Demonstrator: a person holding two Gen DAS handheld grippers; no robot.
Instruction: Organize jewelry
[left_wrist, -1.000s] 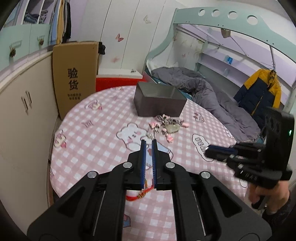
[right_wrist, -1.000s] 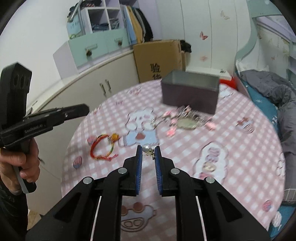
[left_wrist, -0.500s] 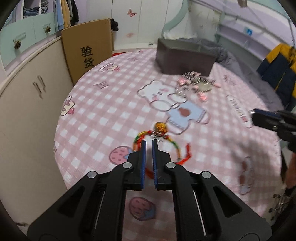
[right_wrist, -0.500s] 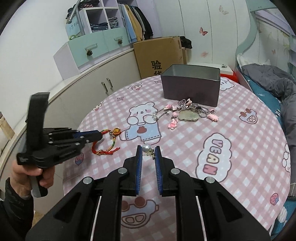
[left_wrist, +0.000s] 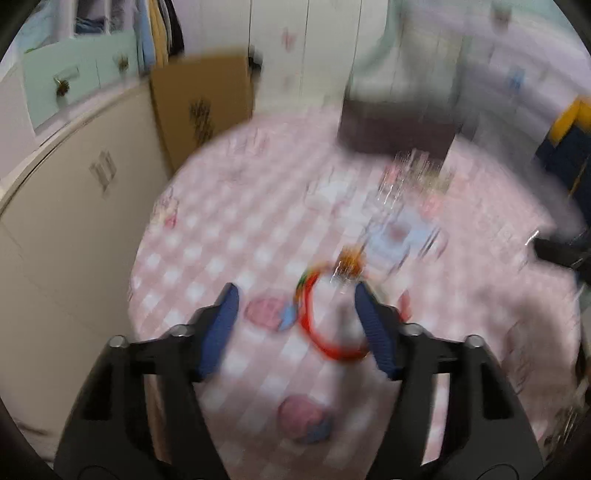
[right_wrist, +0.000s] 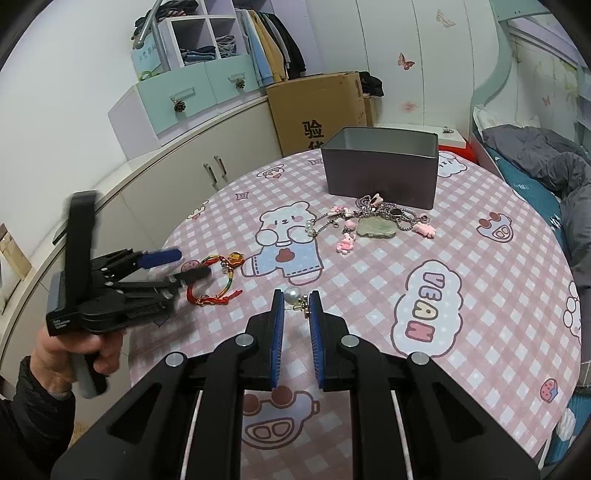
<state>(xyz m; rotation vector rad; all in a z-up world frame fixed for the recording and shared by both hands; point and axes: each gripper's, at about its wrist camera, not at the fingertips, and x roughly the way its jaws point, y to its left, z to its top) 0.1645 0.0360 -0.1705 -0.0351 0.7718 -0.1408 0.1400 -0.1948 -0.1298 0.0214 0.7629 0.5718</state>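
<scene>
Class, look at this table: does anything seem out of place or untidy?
Yes. A tangled heap of silver chains and pink charms lies loose on the pink checked tablecloth before the grey metal box, not in it; a red braided bracelet lies apart near the edge.

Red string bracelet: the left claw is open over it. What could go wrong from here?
The red string bracelet lies off-centre, near one pad of the left claw, so closing may snag only one strand or push it aside. The right claw pinches the pearl earring at its tips; it could slip out.
</scene>
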